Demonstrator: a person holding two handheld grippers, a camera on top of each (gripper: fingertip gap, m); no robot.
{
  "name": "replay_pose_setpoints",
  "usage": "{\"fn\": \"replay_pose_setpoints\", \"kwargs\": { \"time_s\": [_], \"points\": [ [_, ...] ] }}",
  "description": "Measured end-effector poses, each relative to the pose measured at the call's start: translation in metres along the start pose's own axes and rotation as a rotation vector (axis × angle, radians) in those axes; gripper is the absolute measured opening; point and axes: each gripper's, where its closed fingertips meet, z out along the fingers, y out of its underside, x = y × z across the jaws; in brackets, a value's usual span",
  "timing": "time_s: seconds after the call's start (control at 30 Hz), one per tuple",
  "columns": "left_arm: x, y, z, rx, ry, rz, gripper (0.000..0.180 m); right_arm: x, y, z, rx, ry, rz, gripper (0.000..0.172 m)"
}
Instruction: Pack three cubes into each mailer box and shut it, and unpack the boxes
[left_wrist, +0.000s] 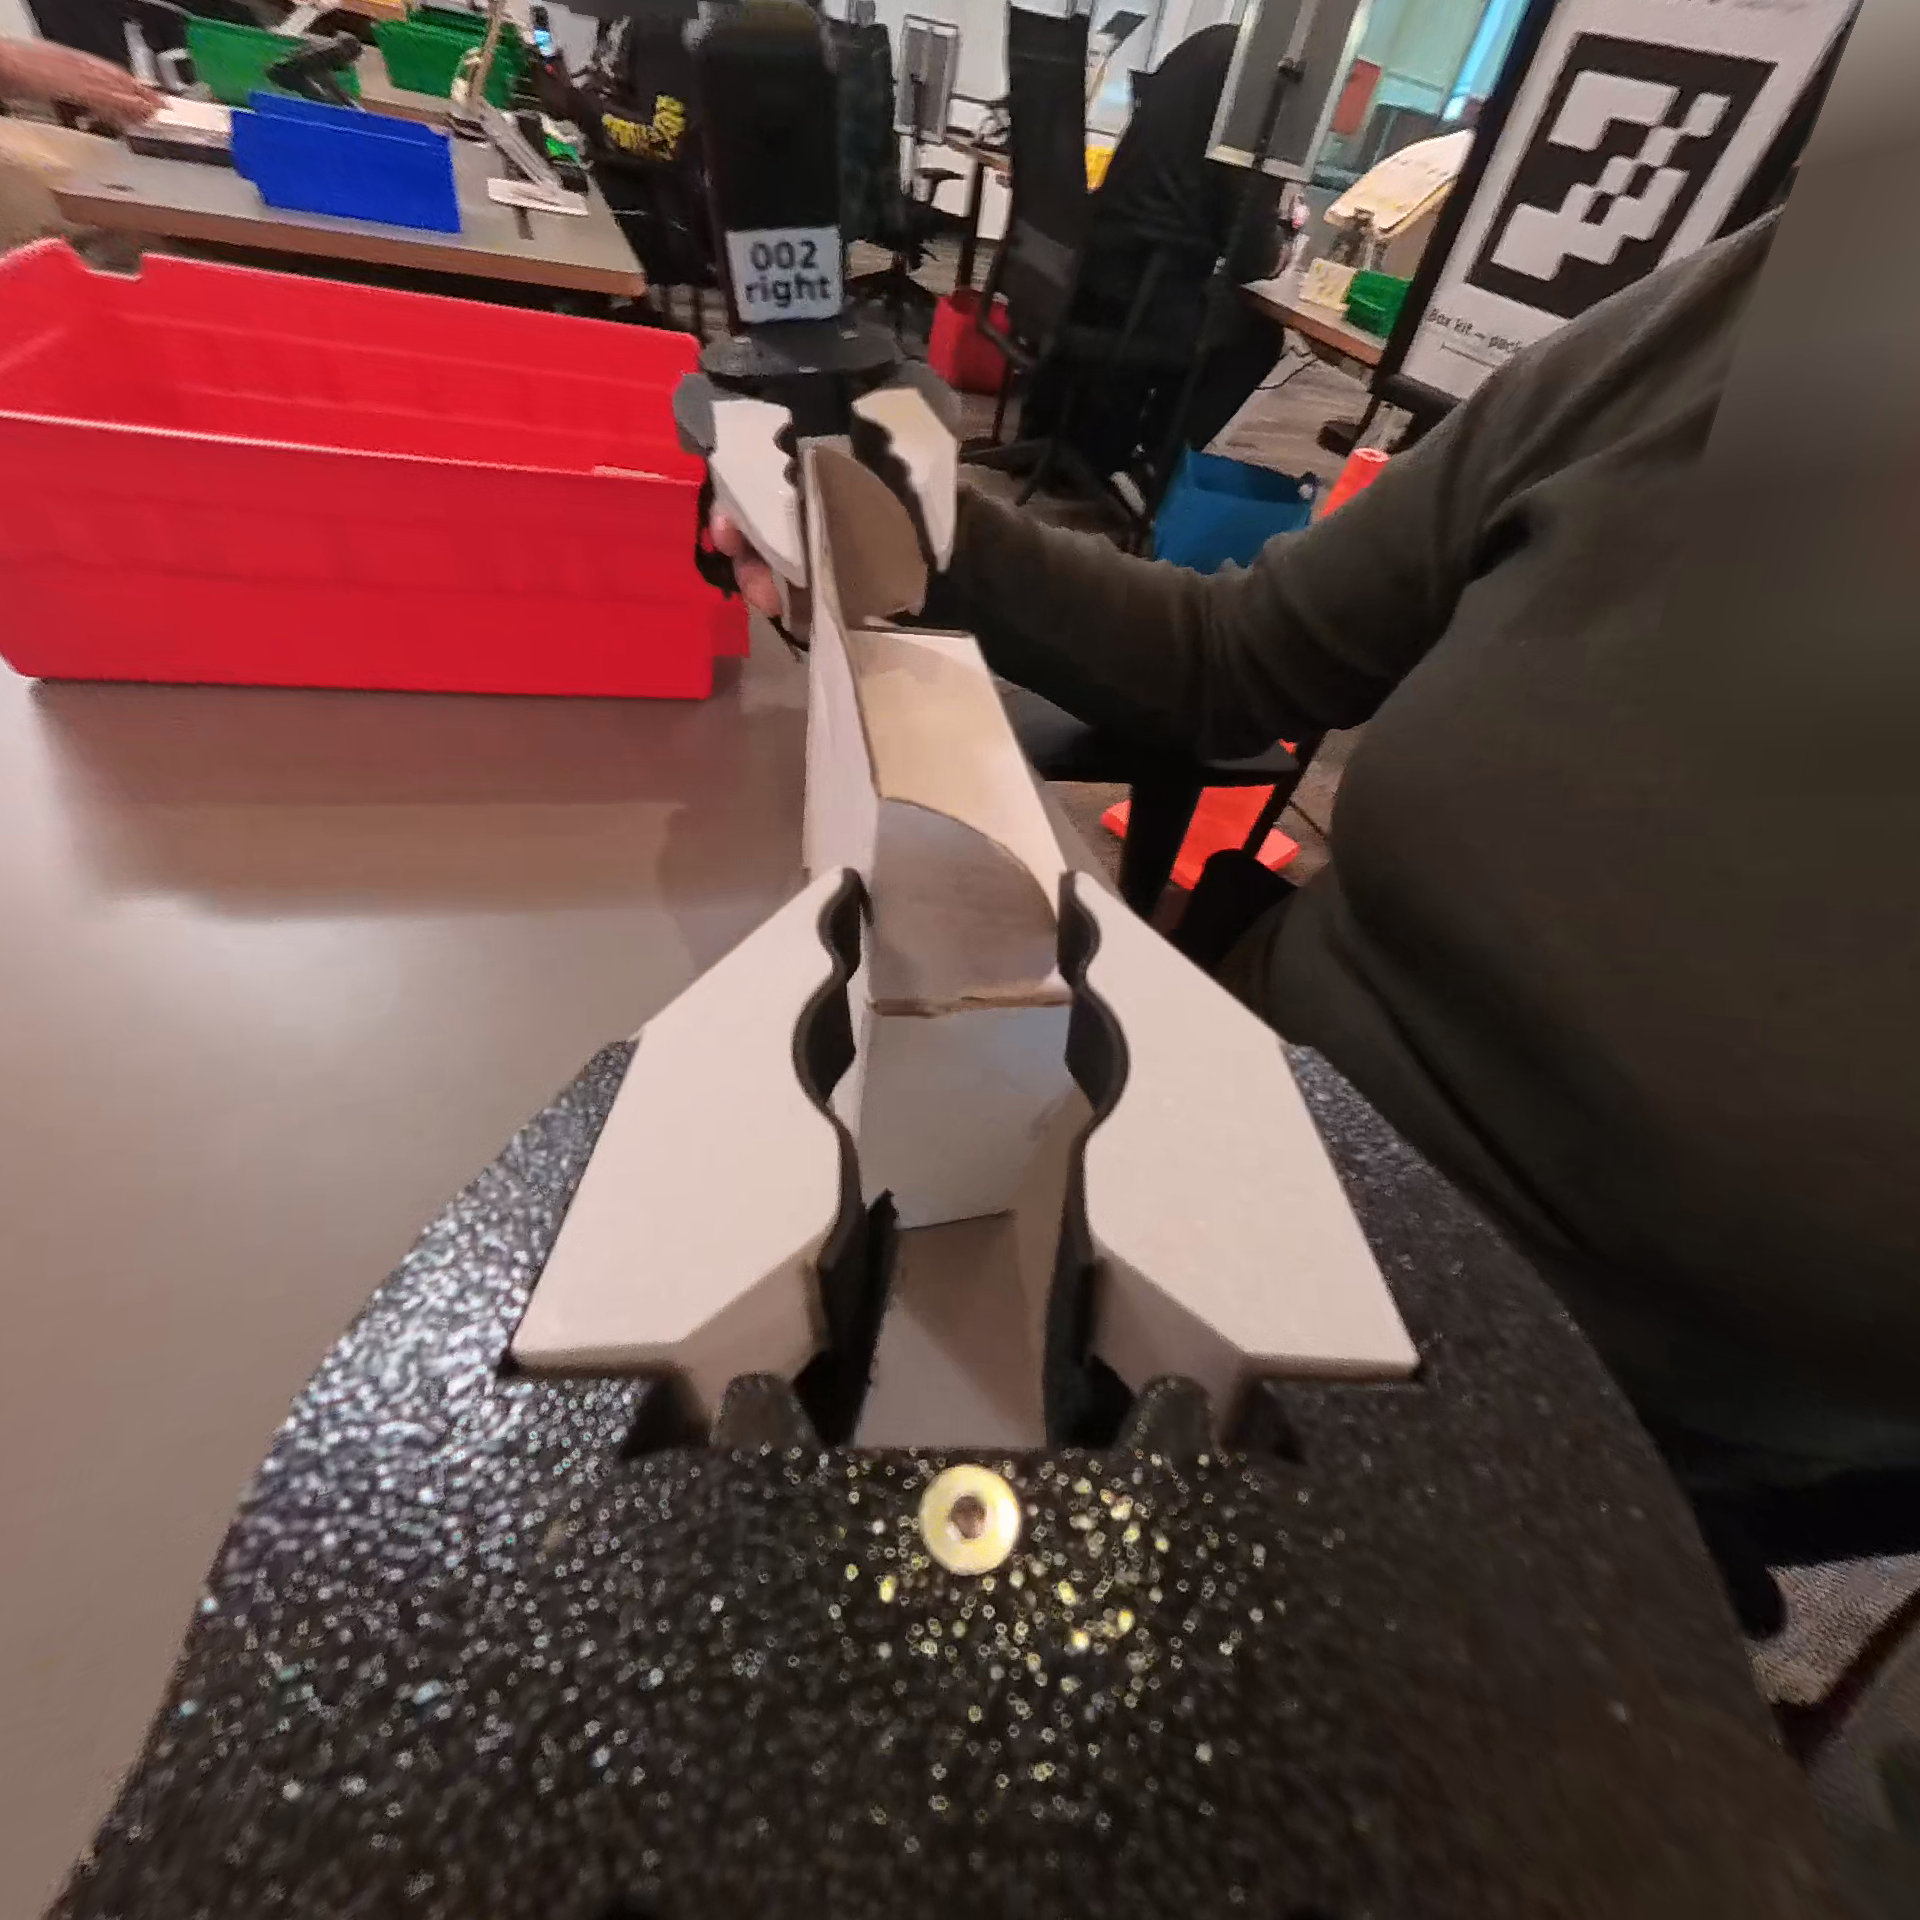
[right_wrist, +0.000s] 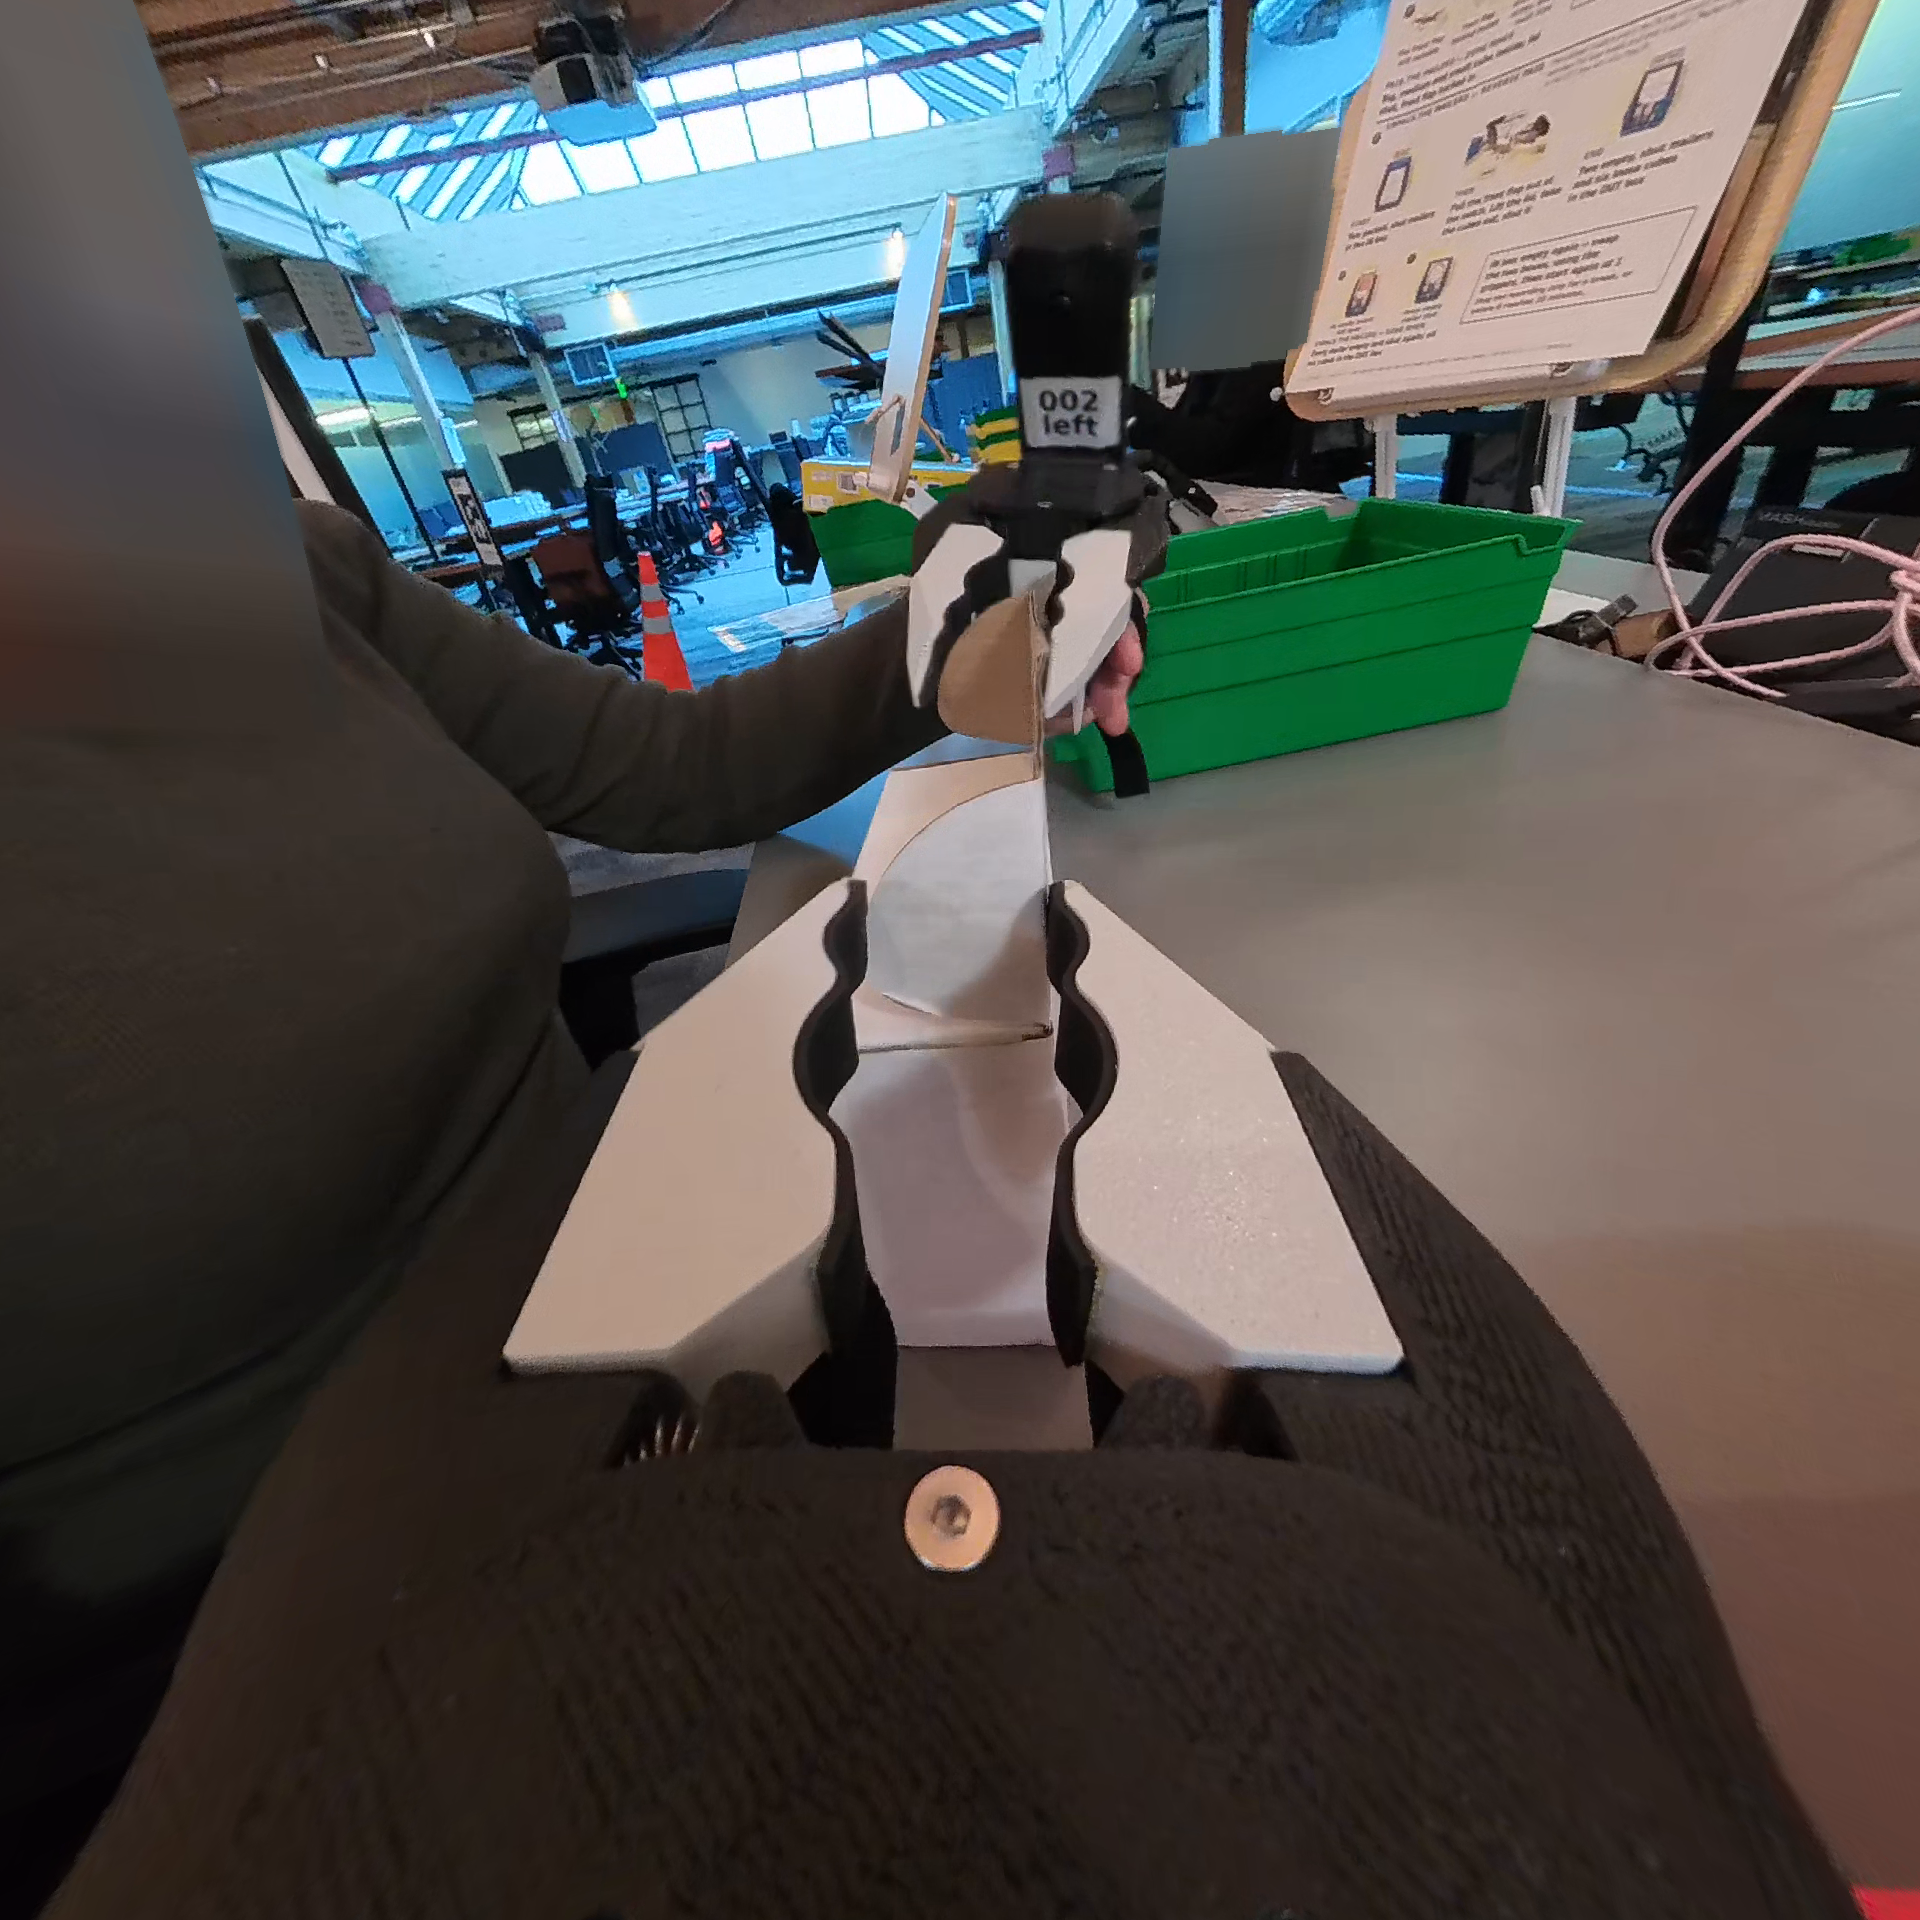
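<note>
Two tongs hold one white mailer box (left_wrist: 914, 748) between them, lifted above the grey worktop (left_wrist: 312, 987), each clamped on an opposite end of it. The left tongs (left_wrist: 961, 935) have their black wavy pads against both sides of the near end, with a rounded side flap (left_wrist: 956, 914) standing between the fingers; the right tongs (right_wrist: 951, 935) grip the far end the same way, pads pressed on the card either side. Seen from each wrist, the other tool sits at the far end of the box, closed on a brown-backed flap. The box looks like thin corrugated card: light, fairly stiff along its folded walls, but easy to crush or crease if squeezed across an open span, and the loose flaps will bend and swing freely. Its smooth white face is probably a little slippery against the pads, so a hold on a doubled wall or a folded corner should be surer than one on a single flap. Whether cubes are inside cannot be told, since the interior is hidden. A red bin (left_wrist: 343, 499) stands on the worktop beyond the box on one side, and a green bin (right_wrist: 1340, 623) on the other, both well apart from it. A person's dark sleeve (left_wrist: 1299, 582) reaches to the right tool.
</note>
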Motion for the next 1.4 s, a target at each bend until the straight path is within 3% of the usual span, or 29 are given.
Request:
{"fn": "replay_pose_setpoints", "kwargs": {
  "time_s": [0.2,0.63,0.83,1.1,1.23,1.4],
  "points": [
    [-0.004,-0.001,0.011,-0.063,-0.157,0.073,0.033,-0.002,0.002,0.003,-0.033,0.039,-0.031,0.033],
    [0.018,0.005,0.011,-0.107,-0.055,0.170,0.037,-0.015,0.011,0.005,-0.211,-0.021,-0.227,0.034],
    [0.015,0.008,0.010,-0.155,-0.085,0.196,0.038,-0.014,0.013,0.004,-0.279,-0.017,-0.291,0.034],
    [0.020,-0.025,-0.009,0.136,-0.041,0.040,0.047,-0.015,0.012,0.003,-0.229,0.000,-0.267,0.034],
    [0.016,-0.012,-0.002,0.095,-0.064,0.010,0.046,-0.014,0.012,0.005,-0.235,0.001,-0.265,0.034],
    [0.017,-0.005,-0.001,0.073,-0.078,0.064,0.030,-0.013,0.011,0.006,-0.229,0.000,-0.232,0.034]
  ]
}}
